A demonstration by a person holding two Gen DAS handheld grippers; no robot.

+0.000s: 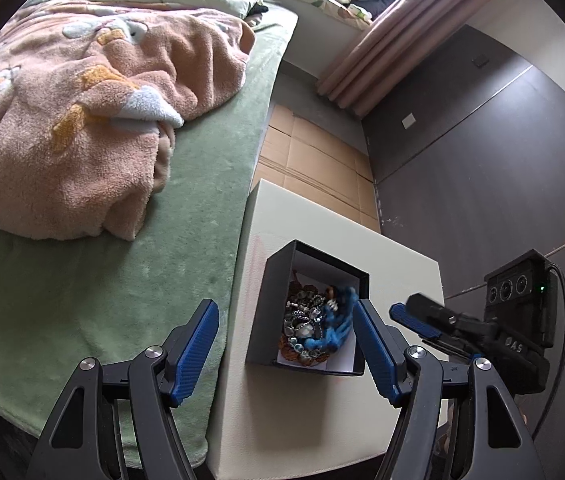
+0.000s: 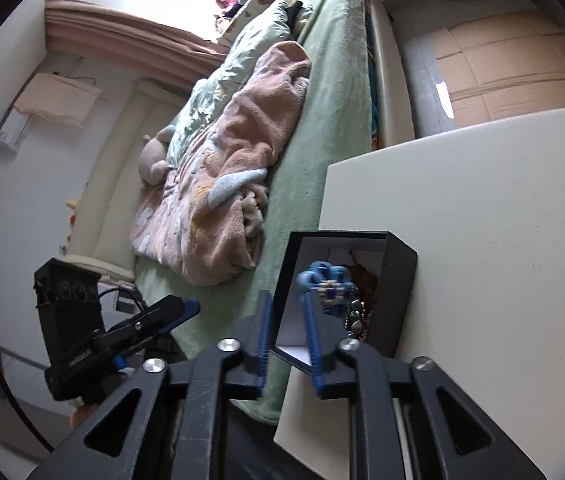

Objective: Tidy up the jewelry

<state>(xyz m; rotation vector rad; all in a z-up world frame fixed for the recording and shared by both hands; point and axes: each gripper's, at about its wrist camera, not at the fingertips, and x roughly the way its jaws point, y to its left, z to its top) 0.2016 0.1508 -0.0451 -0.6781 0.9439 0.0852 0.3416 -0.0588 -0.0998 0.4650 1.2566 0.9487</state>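
Observation:
A black open box (image 1: 260, 316) with a white lining stands on a cream table (image 1: 322, 408) beside the bed. It holds a heap of jewelry (image 1: 306, 328): silver beads, brown pieces and a blue knitted piece (image 1: 340, 320). My left gripper (image 1: 286, 326) is open, its fingers either side of the box from above. My right gripper (image 2: 286, 304) is partly open at the box's near wall (image 2: 396, 300), and the blue piece (image 2: 324, 280) lies just past its fingertips, blurred. The right gripper also shows in the left wrist view (image 1: 418, 316) at the box's right.
A green bed (image 1: 186, 216) with a pink fleece blanket (image 1: 82, 120) lies left of the table. Cardboard sheets (image 1: 314, 160) cover the floor behind the table. A dark wall panel (image 1: 482, 160) and pink curtain (image 1: 382, 48) stand to the right.

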